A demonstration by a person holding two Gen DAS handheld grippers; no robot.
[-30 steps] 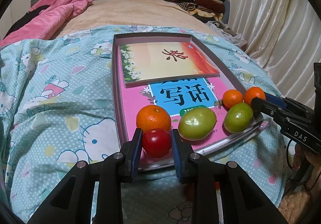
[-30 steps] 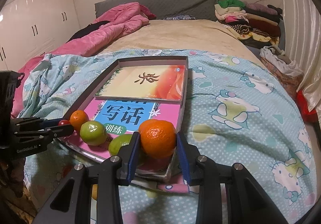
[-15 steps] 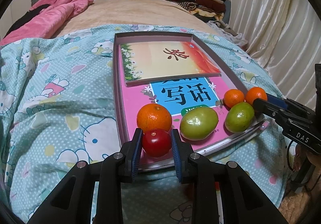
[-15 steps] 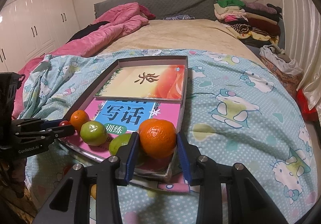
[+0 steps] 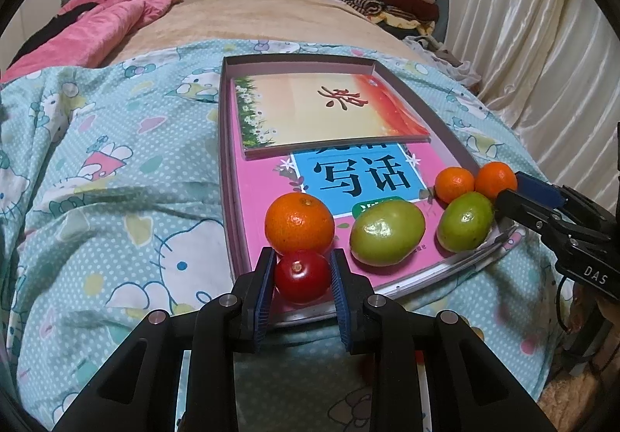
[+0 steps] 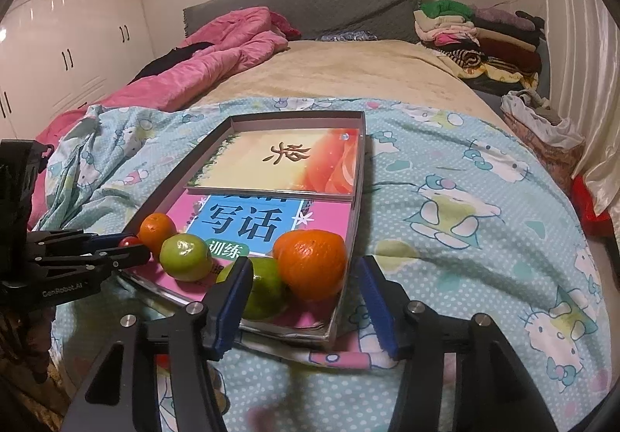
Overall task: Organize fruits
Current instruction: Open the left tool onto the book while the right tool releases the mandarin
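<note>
Bedroom, bed w/ a blue cartoon-print quilt [image 5: 116,199]; on it a shallow box tray [image 5: 403,83] w/ books inside, and the fruit sits in a row along the tray's near end on the pink book [image 5: 252,215]

Left gripper [image 5: 302,277] is clamped on a small red tomato [image 5: 302,275], just in front of and touching an orange [image 5: 299,222]. Right gripper [image 6: 306,292] has its jaws opening; the big orange [image 6: 312,263] sits between them on the book, pads clear of it both sides, a green fruit [image 6: 261,292] right beside it, near the left pad. Another green fruit [image 5: 387,232] lies mid-row.

Risks, as I judge it: book cover is slick and the quilt under the tray is soft, so the freed orange could roll off the near corner, esp. if a pad brushes it while pulling back. Left squeeze too hard = split tomato. Nudging the tray could set the whole row rolling.

Vs. a sec ago: right jaws were tight on the orange, now spread & off it. Left grip on the tomato unchanged, fruit row same spots
</note>
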